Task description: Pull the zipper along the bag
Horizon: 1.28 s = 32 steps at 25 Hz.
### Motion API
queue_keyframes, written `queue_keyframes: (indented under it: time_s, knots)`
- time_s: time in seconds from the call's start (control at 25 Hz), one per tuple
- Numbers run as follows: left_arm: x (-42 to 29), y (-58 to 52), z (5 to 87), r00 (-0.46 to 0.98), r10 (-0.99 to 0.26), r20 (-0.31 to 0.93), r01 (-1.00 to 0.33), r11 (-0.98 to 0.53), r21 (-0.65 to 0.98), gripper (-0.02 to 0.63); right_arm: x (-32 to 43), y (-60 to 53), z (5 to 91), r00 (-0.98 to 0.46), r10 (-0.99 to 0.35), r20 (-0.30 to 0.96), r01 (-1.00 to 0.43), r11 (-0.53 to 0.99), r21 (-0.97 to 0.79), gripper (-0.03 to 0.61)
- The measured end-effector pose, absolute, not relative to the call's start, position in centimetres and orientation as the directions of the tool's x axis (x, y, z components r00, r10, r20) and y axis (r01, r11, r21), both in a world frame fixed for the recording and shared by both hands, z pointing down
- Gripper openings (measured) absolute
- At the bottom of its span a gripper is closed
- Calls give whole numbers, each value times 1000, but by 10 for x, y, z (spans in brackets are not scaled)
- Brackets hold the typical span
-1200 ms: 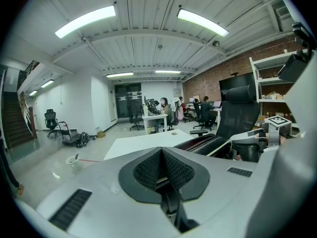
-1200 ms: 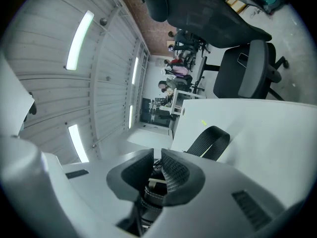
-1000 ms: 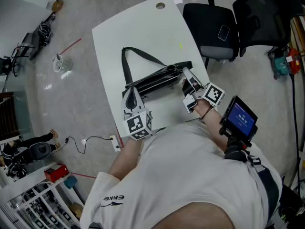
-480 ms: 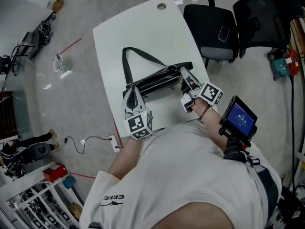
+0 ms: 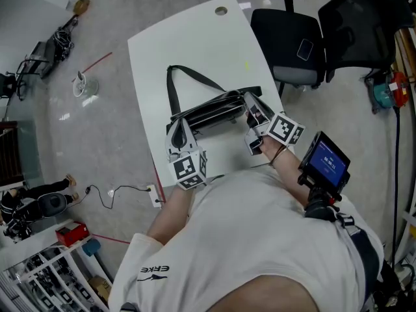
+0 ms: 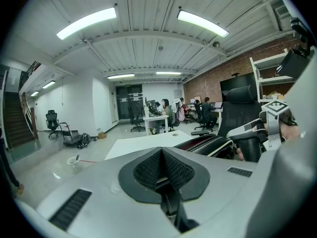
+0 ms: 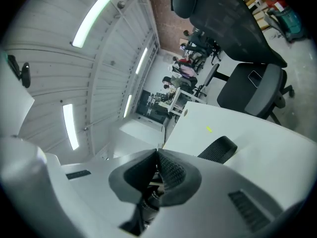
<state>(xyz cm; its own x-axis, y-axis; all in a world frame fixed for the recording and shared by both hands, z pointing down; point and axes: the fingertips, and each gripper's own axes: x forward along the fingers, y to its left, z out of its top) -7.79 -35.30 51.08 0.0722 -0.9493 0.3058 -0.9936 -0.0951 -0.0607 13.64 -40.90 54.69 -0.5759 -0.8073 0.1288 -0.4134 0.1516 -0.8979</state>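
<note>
A black bag with a long strap lies across the white table. My left gripper is at the bag's left end, its pads pressed together on a black piece of the bag. My right gripper sits at the bag's right end, where the zipper line ends. Its jaws have just been closing and now pinch a small dark piece, apparently the zipper pull. The strap's loop shows past the right jaws. The bag's body and the right gripper appear in the left gripper view.
Two black office chairs stand just past the table's right edge. A handheld screen hangs by the person's right arm. A cup and cables lie on the floor at left. A round hole marks the table's far end.
The right gripper has rolled slightly and edged a little toward the bag's right end. The left gripper and the bag have stayed where they were.
</note>
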Motion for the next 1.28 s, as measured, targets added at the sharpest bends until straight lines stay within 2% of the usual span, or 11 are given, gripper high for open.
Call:
queue_keyframes:
  time_s: [0.36,0.68,1.28]
  knots:
    - [-84,-356,513,20,-949,316,-988,-67,-139,2,136,-414,527,-623,-773,121,-468,244,-849,12]
    - [-85,-359,522,102,-945,310,-986,-136,-92,2,132,-412,533,-595,-787,160,-506,212,-836,11]
    - [-53,-374,537,185,-938,293,-978,-203,-35,2,135,-421,516,-576,-806,133,-525,240,-817,11]
